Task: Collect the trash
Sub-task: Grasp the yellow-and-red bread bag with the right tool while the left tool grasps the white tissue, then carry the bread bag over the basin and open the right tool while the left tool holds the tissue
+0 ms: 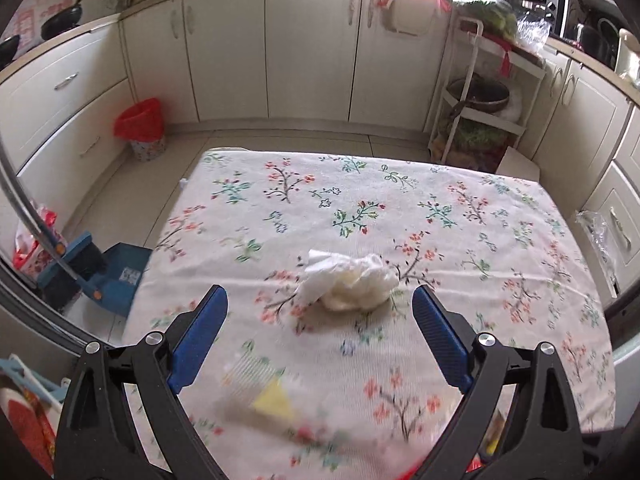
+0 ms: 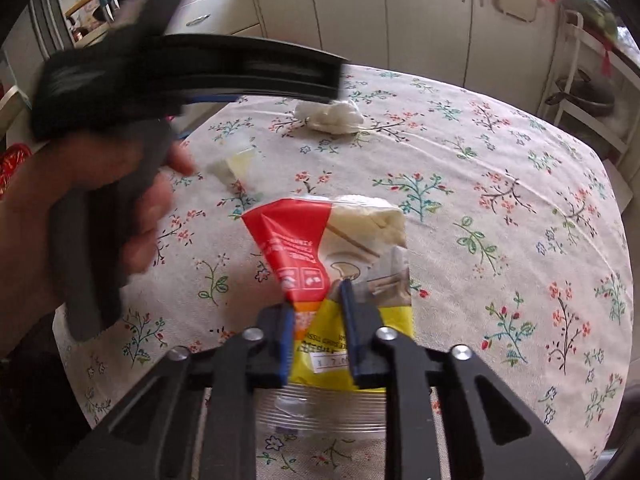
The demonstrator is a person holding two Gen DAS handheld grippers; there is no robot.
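Note:
A crumpled white tissue [image 1: 352,282] lies on the floral tablecloth [image 1: 460,240]. My left gripper [image 1: 320,300] is open, its blue pads on either side of the tissue and just short of it. A small clear and yellow wrapper [image 1: 272,400] lies blurred beneath it. My right gripper [image 2: 318,300] is shut on a red and yellow snack bag [image 2: 336,248], held above the cloth. In the right wrist view the left gripper [image 2: 192,68] and its hand are blurred at the left, above the tissue [image 2: 328,116] and the small wrapper [image 2: 236,164].
A bin with a red liner [image 1: 142,128] stands on the floor by the cabinets at far left. A blue dustpan and broom [image 1: 92,272] lie beside the table's left edge. A white rack with pots [image 1: 480,112] stands at far right.

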